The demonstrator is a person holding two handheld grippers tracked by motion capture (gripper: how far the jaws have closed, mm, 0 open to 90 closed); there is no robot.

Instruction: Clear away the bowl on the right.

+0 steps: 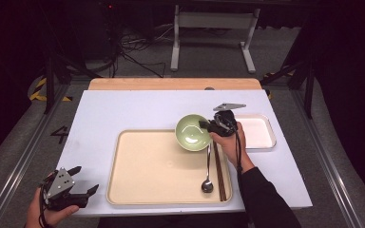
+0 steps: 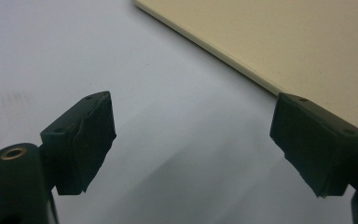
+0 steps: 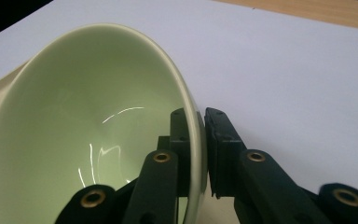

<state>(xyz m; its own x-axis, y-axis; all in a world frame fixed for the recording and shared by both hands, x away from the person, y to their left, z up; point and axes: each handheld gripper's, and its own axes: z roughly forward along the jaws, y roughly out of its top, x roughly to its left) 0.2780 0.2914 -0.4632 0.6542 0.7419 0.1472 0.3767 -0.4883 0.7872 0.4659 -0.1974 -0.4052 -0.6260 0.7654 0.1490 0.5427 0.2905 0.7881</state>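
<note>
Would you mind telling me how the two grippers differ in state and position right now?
The right gripper is shut on the rim of the green bowl, above the beige tray's far right corner; the left gripper is open and holds nothing. The right sits far across the table, the left at its near left edge. Both are black and hand-held.
</note>
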